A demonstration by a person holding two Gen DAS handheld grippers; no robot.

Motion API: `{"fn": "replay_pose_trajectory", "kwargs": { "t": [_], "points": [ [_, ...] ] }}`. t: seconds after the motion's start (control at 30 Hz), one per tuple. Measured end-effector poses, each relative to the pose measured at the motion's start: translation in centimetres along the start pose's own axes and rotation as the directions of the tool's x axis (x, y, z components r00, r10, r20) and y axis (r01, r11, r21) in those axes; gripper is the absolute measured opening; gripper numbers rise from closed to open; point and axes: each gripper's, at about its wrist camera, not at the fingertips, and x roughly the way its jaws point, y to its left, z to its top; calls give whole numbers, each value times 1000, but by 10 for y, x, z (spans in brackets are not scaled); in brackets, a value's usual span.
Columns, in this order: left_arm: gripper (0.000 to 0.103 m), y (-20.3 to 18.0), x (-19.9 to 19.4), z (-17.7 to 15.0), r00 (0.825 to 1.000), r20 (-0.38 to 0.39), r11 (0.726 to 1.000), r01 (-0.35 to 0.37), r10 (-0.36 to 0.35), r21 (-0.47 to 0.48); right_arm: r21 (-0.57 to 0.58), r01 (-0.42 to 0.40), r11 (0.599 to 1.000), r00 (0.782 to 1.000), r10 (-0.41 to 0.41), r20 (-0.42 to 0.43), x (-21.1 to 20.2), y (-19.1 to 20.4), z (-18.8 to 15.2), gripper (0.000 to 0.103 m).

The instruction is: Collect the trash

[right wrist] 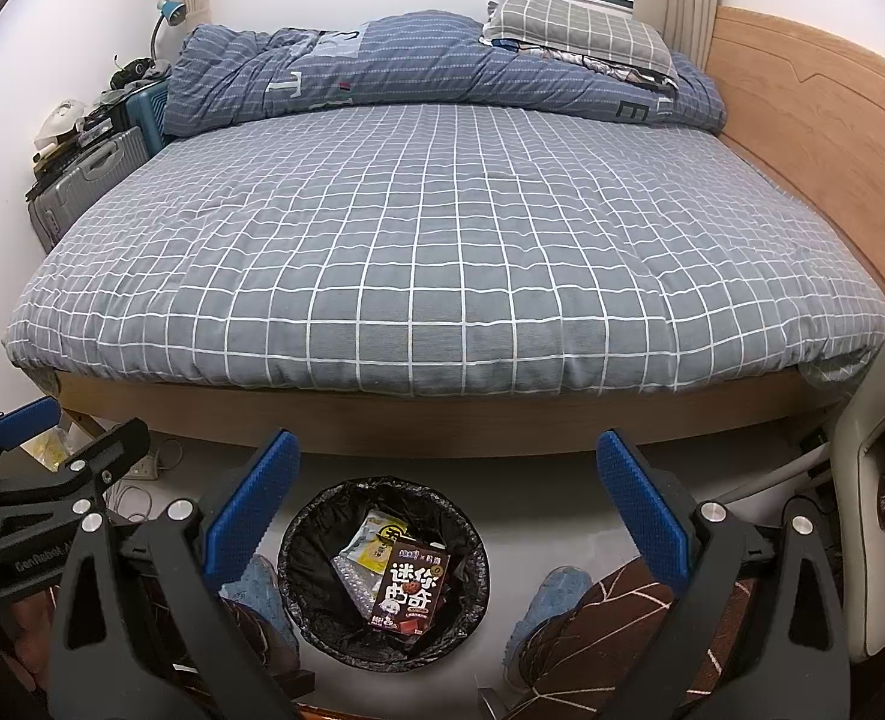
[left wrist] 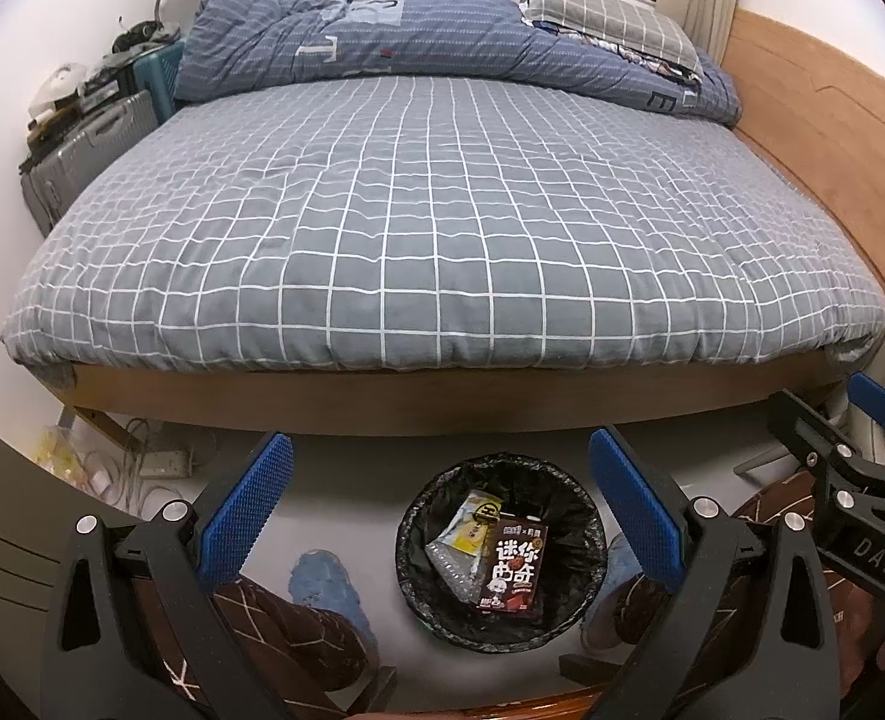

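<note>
On the grey floor just in front of the bed's foot edge stands a round trash bin (left wrist: 501, 552) lined with a black bag. Inside it lie a dark snack box (left wrist: 515, 567) printed with large white characters, a yellow-and-white wrapper (left wrist: 473, 522) toward the far rim, and a clear crinkled plastic packet (left wrist: 455, 567) beside the box; all three rest on the liner, the box partly over the packet.

Above the bin, the left gripper (left wrist: 442, 510) hangs with its blue-padded fingers (left wrist: 247, 510) spread wide and nothing between them; the bin shows in the gap. The right gripper (right wrist: 448, 516) is likewise fully spread and empty, touching nothing, with the bin toward its left finger.

Either side of the bin are the person's blue slippers (right wrist: 547, 600) and brown patterned trouser legs (right wrist: 598, 624).

Beyond, the bed (left wrist: 442, 222) carries a grey checked sheet, a rumpled blue quilt (left wrist: 418, 42) along its far edge and a grey checked pillow (left wrist: 610, 18) at the far right corner. A silver suitcase (left wrist: 82, 156) stands against the bed's left side, and a power strip (left wrist: 163, 462) lies on the floor near the left foot corner.
</note>
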Motion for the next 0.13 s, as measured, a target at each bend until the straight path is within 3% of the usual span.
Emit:
{"fn": "replay_pose_trajectory", "kwargs": {
  "t": [0.13],
  "points": [
    [97,4,-3,1,1000,3,999,26,-26,-25,1,-2,1000,1000,2,0,0,1,0,96]
  ]
}}
